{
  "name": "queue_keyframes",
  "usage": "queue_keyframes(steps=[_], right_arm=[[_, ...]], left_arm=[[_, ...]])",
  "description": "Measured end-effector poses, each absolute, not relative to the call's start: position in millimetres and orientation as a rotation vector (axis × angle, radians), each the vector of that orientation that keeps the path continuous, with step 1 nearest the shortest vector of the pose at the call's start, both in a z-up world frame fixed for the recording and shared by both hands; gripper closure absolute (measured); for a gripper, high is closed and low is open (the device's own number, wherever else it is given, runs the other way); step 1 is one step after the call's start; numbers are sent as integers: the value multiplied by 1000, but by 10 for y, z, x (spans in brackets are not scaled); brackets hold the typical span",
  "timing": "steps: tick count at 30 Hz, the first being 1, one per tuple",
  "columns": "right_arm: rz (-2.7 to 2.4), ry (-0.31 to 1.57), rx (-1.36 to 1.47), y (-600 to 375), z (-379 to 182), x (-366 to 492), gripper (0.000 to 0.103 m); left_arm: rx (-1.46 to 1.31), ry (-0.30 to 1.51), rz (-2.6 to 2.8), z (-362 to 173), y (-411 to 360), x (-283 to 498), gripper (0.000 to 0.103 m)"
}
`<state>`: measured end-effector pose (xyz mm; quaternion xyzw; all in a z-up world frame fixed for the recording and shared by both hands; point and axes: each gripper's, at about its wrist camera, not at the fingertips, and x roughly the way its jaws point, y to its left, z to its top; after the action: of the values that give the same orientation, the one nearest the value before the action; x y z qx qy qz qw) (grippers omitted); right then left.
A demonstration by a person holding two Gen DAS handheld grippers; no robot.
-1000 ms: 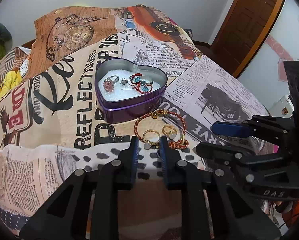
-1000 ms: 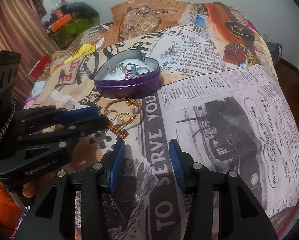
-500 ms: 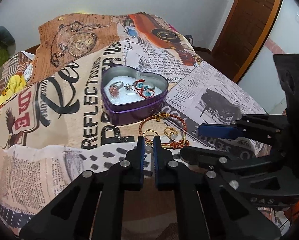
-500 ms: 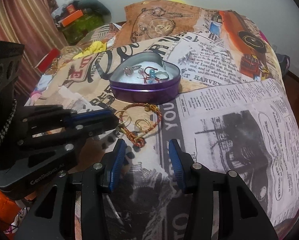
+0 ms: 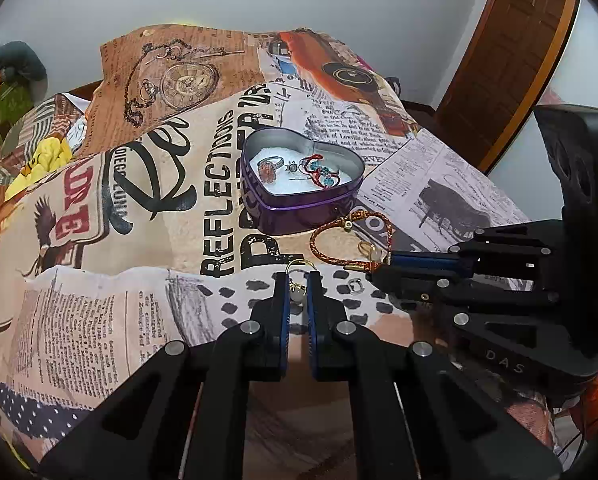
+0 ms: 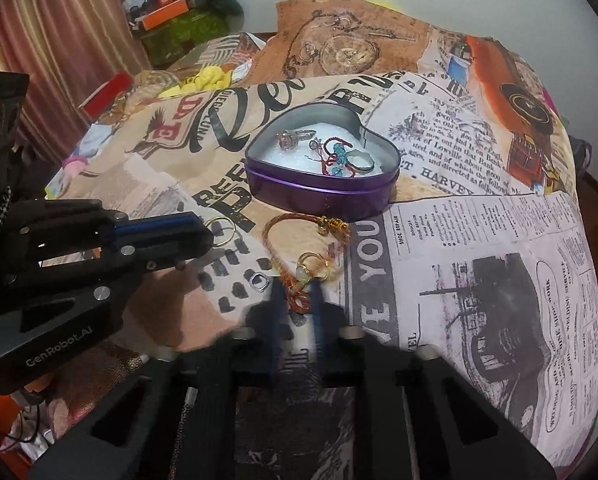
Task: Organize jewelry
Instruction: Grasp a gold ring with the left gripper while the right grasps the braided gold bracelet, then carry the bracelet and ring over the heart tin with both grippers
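A purple heart-shaped tin point(image 5: 299, 210) point(image 6: 323, 192) sits on the printed cloth with rings and a red-and-blue piece inside. My left gripper point(image 5: 297, 280) is shut on a gold ring point(image 5: 298, 270) point(image 6: 219, 226) and holds it just off the cloth, in front of the tin. A red-gold braided bracelet point(image 5: 339, 258) point(image 6: 283, 240) lies in front of the tin, with a second gold ring point(image 5: 367, 249) point(image 6: 313, 264) inside its loop. My right gripper point(image 6: 299, 296) is closed around the bracelet's near end. A small silver piece point(image 5: 355, 286) point(image 6: 259, 280) lies between the grippers.
The cloth point(image 5: 99, 240) drapes over a rounded surface that drops off at the right and front. Clutter and a curtain point(image 6: 59, 40) stand at the far left. A wooden door point(image 5: 511, 60) is at the right.
My left gripper has closed on the gold ring and lifted it away from the bracelet. My right gripper has moved in to the bracelet's near end and closed from wide open.
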<state>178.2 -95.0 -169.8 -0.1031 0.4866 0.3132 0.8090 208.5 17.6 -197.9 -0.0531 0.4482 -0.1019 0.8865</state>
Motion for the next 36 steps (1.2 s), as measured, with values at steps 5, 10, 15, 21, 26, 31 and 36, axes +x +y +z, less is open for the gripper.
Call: queue_keyframes(steps=[5,10,15,21,26,31,36], right_arm=[[658,1020,-205,-984,-1627,1738,96],[649,985,-196,-1016,-1488,1675,96],[630,935,-181,-1070,-1299,1642,96],[602,872,-174,-1113,-1103,1646,96],[584,844,-145,-1170,-1014,1724,96],[574,826,-125,-1186,-971,1800,96],[583,805,-111,-1142,-929,1910,96]], left_arm=[[-102,906,-213,-1873,159,2032,97],[-97,878,-212,-1750,154,1980,97],[-100,853,-207,-1635,168,1939,97],[-99,818,-204,-1502,179,1913,97],[-96,790,-204,-1406,189,1939,97],[-98,769,-202,-1349,204,2020,97],[-100,757,-198,-1331,218,2137,97]])
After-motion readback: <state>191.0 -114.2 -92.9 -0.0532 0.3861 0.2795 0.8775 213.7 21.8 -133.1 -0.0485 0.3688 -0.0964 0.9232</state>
